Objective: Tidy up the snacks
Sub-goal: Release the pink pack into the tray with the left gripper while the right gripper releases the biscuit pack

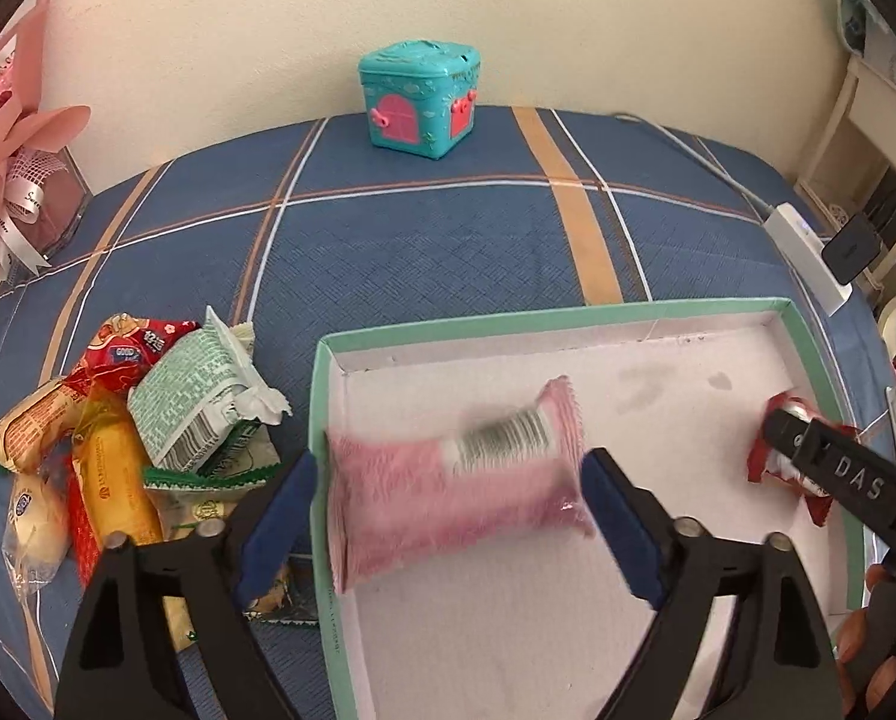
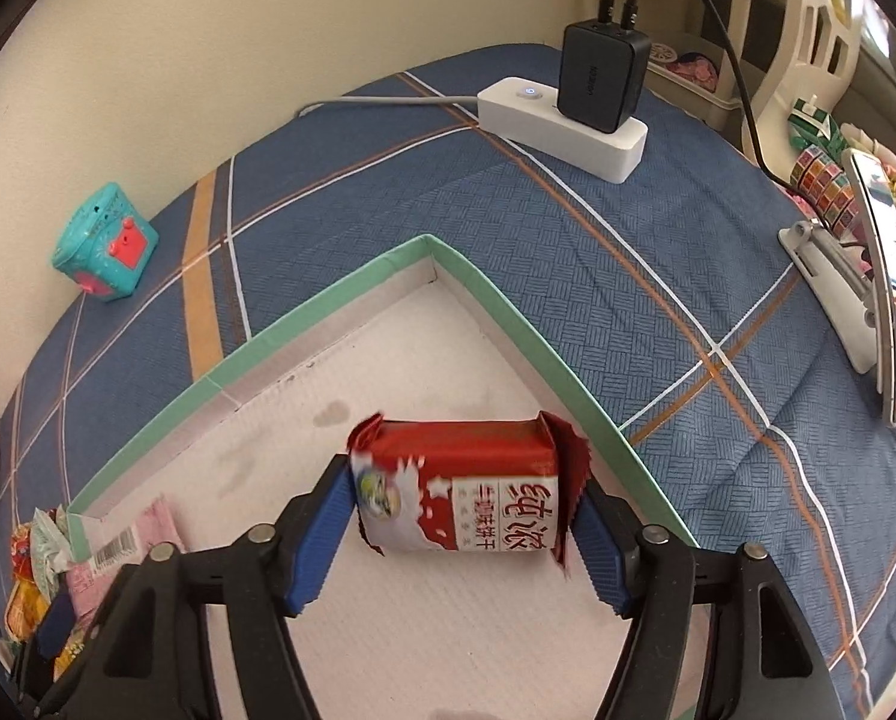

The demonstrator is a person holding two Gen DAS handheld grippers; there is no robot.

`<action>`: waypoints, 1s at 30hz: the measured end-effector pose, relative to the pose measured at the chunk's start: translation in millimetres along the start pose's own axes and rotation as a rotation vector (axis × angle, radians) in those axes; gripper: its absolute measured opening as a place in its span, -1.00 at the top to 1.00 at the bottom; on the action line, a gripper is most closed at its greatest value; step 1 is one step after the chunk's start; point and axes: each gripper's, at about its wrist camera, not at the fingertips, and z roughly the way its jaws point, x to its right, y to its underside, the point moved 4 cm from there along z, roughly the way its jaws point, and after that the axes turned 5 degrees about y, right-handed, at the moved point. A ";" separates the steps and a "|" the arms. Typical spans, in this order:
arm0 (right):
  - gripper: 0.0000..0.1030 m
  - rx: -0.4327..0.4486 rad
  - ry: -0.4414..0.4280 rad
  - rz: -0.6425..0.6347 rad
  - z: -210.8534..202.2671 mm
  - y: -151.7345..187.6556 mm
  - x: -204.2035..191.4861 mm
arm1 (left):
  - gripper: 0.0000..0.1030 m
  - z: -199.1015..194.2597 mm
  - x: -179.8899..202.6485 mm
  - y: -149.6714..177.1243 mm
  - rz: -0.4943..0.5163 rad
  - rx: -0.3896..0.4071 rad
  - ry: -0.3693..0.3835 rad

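Observation:
A shallow white box with a green rim (image 1: pixel 568 315) lies on the blue plaid cloth; it also shows in the right wrist view (image 2: pixel 339 294). My left gripper (image 1: pixel 448 516) is over the box's left edge, its blue pads on both ends of a pink snack pack (image 1: pixel 448 480), which is blurred. The pink pack shows at the lower left of the right wrist view (image 2: pixel 129 546). My right gripper (image 2: pixel 460 534) is shut on a red-and-white biscuit pack (image 2: pixel 460 486) inside the box near its right wall. That pack shows in the left wrist view (image 1: pixel 784 468).
A pile of loose snacks (image 1: pixel 117 432) lies left of the box. A teal toy box (image 1: pixel 420 99) stands at the back by the wall. A white power strip with a black charger (image 2: pixel 568 114) and a phone on a stand (image 2: pixel 886 300) are to the right. A pink bouquet (image 1: pixel 9 168) is far left.

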 end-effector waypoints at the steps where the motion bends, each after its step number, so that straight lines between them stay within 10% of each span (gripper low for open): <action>1: -0.49 0.000 0.003 -0.006 -0.7 0.2 -0.7 | -0.86 -2.4 -1.3 0.2 -0.007 0.001 0.004; 9: -1.00 0.007 0.012 -0.059 -17.4 1.0 -4.3 | -0.94 -20.4 -15.0 2.5 -0.098 -0.014 0.056; 30: -1.00 0.012 -0.032 -0.298 -77.4 47.8 -56.9 | -0.95 -65.9 -104.4 24.4 -0.185 -0.110 -0.234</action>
